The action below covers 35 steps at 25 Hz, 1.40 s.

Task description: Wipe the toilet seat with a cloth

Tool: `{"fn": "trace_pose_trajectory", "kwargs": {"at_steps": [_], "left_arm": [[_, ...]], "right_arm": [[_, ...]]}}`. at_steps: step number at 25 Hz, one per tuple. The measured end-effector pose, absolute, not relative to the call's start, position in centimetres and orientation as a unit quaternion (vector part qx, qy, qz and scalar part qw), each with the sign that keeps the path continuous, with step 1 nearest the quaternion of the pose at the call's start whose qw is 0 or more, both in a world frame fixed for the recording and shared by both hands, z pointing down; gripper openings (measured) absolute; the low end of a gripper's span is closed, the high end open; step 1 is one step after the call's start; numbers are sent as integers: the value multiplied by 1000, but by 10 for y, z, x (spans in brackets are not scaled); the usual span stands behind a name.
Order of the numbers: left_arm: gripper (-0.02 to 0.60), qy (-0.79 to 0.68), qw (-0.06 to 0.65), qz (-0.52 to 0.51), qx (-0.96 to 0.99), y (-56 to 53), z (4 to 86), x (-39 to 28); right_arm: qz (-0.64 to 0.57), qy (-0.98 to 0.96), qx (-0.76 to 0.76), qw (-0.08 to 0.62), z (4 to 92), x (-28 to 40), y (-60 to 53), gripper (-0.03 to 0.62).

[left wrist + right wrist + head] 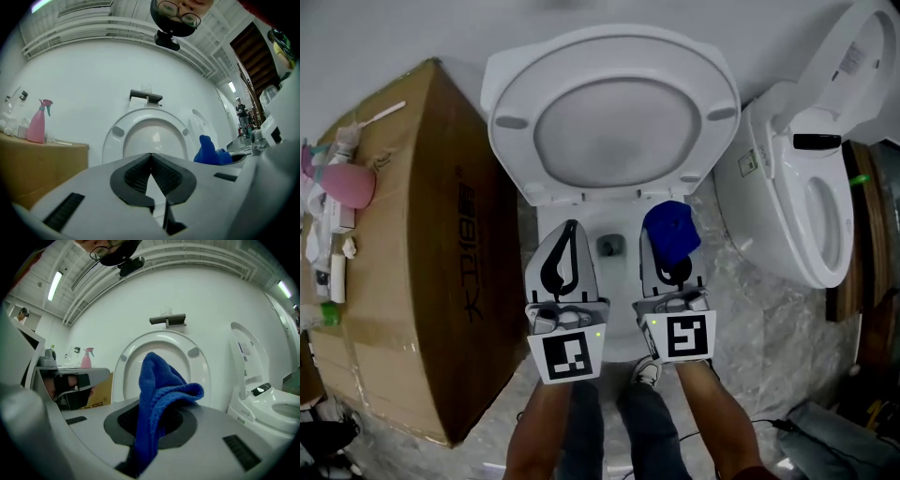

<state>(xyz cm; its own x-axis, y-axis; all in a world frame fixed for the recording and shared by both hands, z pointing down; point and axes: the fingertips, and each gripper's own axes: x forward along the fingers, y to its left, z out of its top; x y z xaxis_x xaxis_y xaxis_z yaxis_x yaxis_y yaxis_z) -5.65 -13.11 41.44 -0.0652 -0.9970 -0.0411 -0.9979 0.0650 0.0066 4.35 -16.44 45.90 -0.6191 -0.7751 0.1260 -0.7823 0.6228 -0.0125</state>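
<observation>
The white toilet stands in the middle of the head view with its seat (614, 58) and lid tipped up against the wall, bumpers facing me. The bowl (617, 221) lies open below it. My right gripper (667, 240) hovers over the bowl's right half, shut on a blue cloth (671, 231) that bunches up past its tips. That cloth (157, 397) fills the jaws in the right gripper view, in front of the raised seat (161, 341). My left gripper (571, 229) is beside it over the bowl's left half, shut and empty (151, 155).
A big cardboard box (412, 253) stands against the toilet's left side, with a pink spray bottle (347, 185) and small items on top. A second white toilet (811, 202) with its lid up stands close on the right. The person's legs and shoe (645, 373) are below.
</observation>
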Motion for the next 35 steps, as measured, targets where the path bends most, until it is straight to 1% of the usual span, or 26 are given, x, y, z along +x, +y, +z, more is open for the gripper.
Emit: {"fn": "trace_pose_trajectory", "kwargs": {"at_steps": [5,10,15,23,30,35], "left_arm": [[15,733,8,13,-680,-135,455,-66],[15,732,10,5,-681,-137,473,-75],[15,737,12,8,-676,-144,476,-88],[15,744,12,3,-668,-148,486,-103],[15,747,7,5,-665,-150,488,-111],[15,754,8,2,-656,-140,482,-128]], "right_arm": [[41,-902,425,71,505,30,-164,60],[47,-900,427,81,531,23,-172,60],[80,-877,465,88,557,35,-205,60],[119,-835,521,127,602,54,-260,60],[138,-827,530,129,614,40,-266,60],[170,-833,511,128,624,5,-252,60]]}}
